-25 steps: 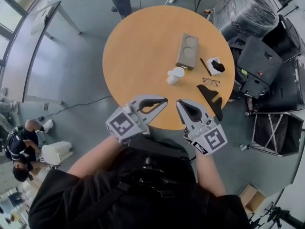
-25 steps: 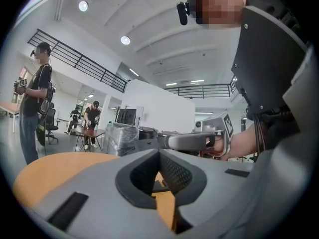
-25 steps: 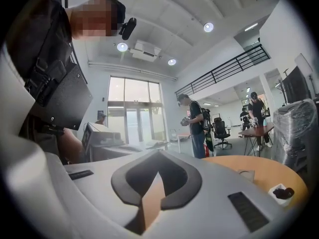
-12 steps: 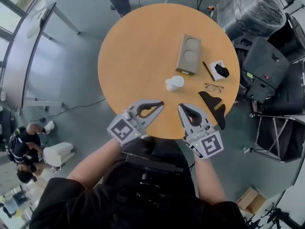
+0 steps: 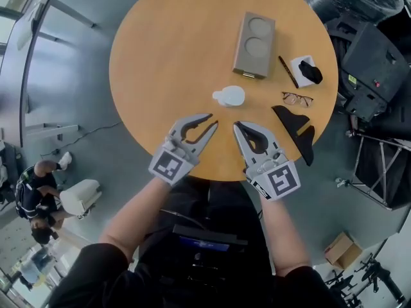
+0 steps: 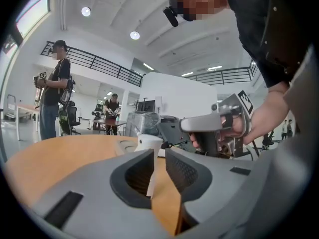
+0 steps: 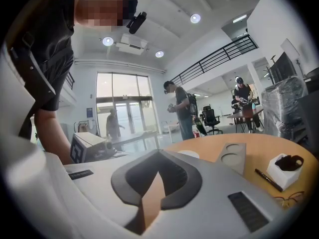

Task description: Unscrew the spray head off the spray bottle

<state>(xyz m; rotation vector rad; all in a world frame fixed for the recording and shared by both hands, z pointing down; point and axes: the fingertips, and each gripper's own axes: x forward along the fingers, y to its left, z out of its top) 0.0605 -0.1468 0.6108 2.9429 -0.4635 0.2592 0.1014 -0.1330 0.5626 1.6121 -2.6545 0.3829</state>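
A small white spray bottle (image 5: 230, 96) (image 6: 148, 143) (image 7: 188, 154) stands on the round wooden table (image 5: 160, 63), just beyond both grippers. My left gripper (image 5: 214, 119) (image 6: 159, 153) hovers over the table's near edge, pointing at the bottle. Its jaws are opening, with a narrow gap and nothing between them. My right gripper (image 5: 236, 126) (image 7: 158, 156) is beside it, jaws shut and empty, tip a short way in front of the bottle. Neither gripper touches the bottle.
Behind the bottle lies a grey two-hole cup tray (image 5: 255, 45) (image 7: 233, 158). To the right are a pen (image 5: 288, 71), a white box with a black item (image 5: 307, 70), glasses (image 5: 297, 99) and a black object (image 5: 295, 130). People stand around the hall.
Both grippers have moved forward over the table edge toward the bottle. The left gripper's jaws have parted a little; the right's stay shut.
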